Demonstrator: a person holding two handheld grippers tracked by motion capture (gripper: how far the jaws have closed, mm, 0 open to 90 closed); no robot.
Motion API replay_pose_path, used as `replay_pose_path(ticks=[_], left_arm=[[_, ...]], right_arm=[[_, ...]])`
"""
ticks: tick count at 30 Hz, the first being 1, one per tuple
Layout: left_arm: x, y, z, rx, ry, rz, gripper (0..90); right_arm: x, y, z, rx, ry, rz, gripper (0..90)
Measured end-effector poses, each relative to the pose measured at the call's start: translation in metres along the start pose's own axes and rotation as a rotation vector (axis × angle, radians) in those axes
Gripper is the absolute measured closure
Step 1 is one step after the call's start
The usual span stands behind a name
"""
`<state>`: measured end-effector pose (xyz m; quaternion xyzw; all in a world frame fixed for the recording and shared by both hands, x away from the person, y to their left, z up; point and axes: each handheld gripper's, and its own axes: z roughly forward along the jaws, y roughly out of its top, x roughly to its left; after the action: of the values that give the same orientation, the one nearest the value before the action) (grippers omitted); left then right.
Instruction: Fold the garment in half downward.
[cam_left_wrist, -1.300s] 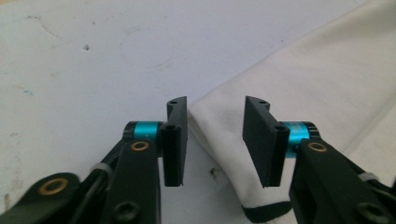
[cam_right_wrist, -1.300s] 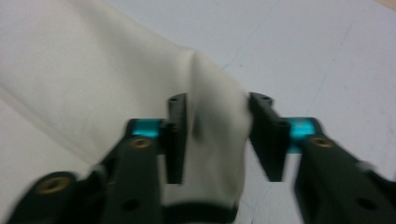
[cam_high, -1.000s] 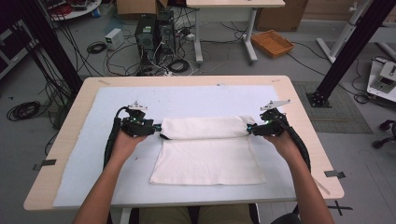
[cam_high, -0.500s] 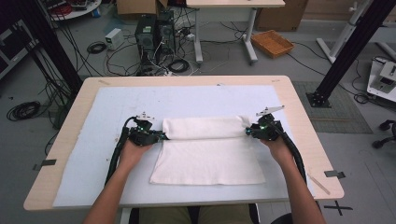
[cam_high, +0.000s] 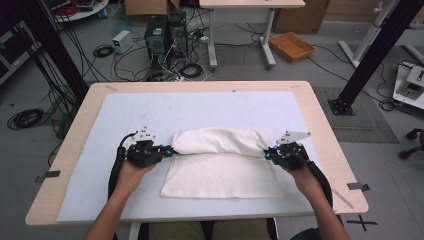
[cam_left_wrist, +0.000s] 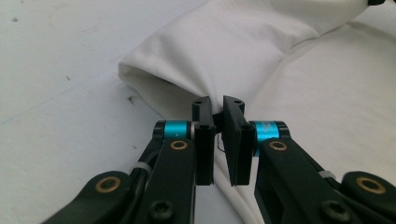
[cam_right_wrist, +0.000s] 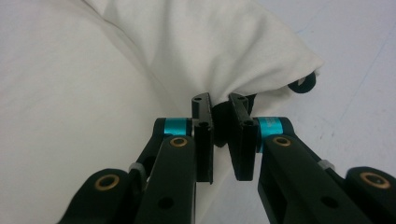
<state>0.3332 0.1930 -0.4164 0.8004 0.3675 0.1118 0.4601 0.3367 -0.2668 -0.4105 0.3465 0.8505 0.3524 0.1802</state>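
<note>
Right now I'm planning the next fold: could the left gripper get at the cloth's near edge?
Probably yes: the left gripper is shut on the white cloth at its fold, and bare mat lies beside the near edge.

The right claw (cam_right_wrist: 220, 122), its jaws just closed, pinches the folded white towel's (cam_right_wrist: 205, 51) corner.

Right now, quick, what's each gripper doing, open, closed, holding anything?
Left gripper: jaws have just been closing, now shut on the left end of the white cloth.
Right gripper: jaws have just been closing, now shut on the cloth's right end.
</note>
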Motion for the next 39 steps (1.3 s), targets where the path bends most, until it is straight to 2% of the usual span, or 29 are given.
replay_pose_path(ticks=[2, 3, 7, 13, 14, 15, 19, 20, 21, 22, 25, 26, 27, 28, 29, 31, 33, 34, 35, 36, 38, 39], left_arm=[[-0.003, -0.004, -0.004, -0.003, -0.011, 0.003, 82.9], [-0.008, -0.011, -0.01, -0.004, -0.037, 0.01, 82.9], [-0.016, -0.024, -0.022, -0.009, -0.093, 0.02, 82.9], [-0.026, -0.042, -0.035, -0.004, -0.154, 0.028, 82.9], [-0.026, -0.042, -0.035, -0.004, -0.154, 0.028, 82.9], [-0.029, -0.046, -0.039, 0.0, -0.176, 0.028, 82.9], [-0.035, -0.054, -0.041, 0.032, -0.201, 0.037, 82.9], [-0.035, -0.054, -0.041, 0.032, -0.201, 0.037, 82.9], [-0.037, -0.055, -0.041, 0.048, -0.22, 0.042, 82.9], [-0.038, -0.055, -0.041, 0.05, -0.231, 0.045, 82.9], [-0.039, -0.053, -0.042, 0.057, -0.248, 0.06, 82.8], [-0.038, -0.052, -0.041, 0.053, -0.242, 0.058, 81.4], [-0.036, -0.05, -0.04, 0.045, -0.223, 0.046, 74.9], [-0.033, -0.047, -0.039, 0.037, -0.198, 0.026, 63.2], [-0.03, -0.044, -0.038, 0.024, -0.164, 0.007, 55.7], [-0.024, -0.035, -0.035, -0.009, -0.076, 0.009, 46.6], [-0.017, -0.023, -0.028, -0.026, -0.001, -0.001, 44.9], [-0.013, -0.015, -0.022, -0.032, 0.021, -0.01, 44.4], [-0.013, -0.015, -0.022, -0.032, 0.021, -0.01, 44.4], [-0.006, -0.002, -0.006, -0.023, 0.062, -0.031, 44.4], [0.003, 0.008, 0.014, 0.018, 0.11, -0.034, 44.5], [0.008, 0.011, 0.024, 0.043, 0.128, -0.049, 44.8]], right_arm=[[0.003, -0.002, -0.005, -0.006, 0.005, -0.005, 81.9], [0.01, -0.006, -0.015, -0.018, 0.015, -0.014, 81.9], [0.021, -0.011, -0.031, -0.032, 0.031, -0.029, 81.9], [0.033, -0.023, -0.046, -0.027, 0.055, -0.039, 81.9], [0.033, -0.023, -0.046, -0.027, 0.055, -0.039, 81.9], [0.036, -0.027, -0.05, -0.013, 0.063, -0.038, 81.8], [0.039, -0.036, -0.052, 0.032, 0.084, -0.033, 81.9], [0.039, -0.036, -0.052, 0.032, 0.084, -0.033, 81.9], [0.041, -0.04, -0.052, 0.07, 0.085, -0.032, 81.9], [0.041, -0.041, -0.051, 0.085, 0.087, -0.029, 81.9], [0.04, -0.045, -0.053, 0.104, 0.11, -0.009, 81.3], [0.039, -0.045, -0.053, 0.109, 0.114, -0.003, 78.9], [0.038, -0.045, -0.053, 0.106, 0.114, 0.004, 72.0], [0.037, -0.044, -0.052, 0.1, 0.11, 0.017, 63.7], [0.034, -0.042, -0.052, 0.084, 0.1, 0.029, 58.9], [0.028, -0.037, -0.052, 0.037, 0.068, 0.057, 47.4], [0.018, -0.03, -0.049, -0.006, 0.019, 0.085, 42.0], [0.011, -0.026, -0.046, -0.023, -0.008, 0.099, 40.2], [0.003, -0.021, -0.04, -0.035, -0.043, 0.112, 40.4], [-0.005, -0.016, -0.033, -0.033, -0.073, 0.134, 40.4], [-0.021, -0.008, -0.014, -0.025, -0.086, 0.175, 41.2], [-0.027, -0.005, -0.003, -0.018, -0.077, 0.197, 42.4]])
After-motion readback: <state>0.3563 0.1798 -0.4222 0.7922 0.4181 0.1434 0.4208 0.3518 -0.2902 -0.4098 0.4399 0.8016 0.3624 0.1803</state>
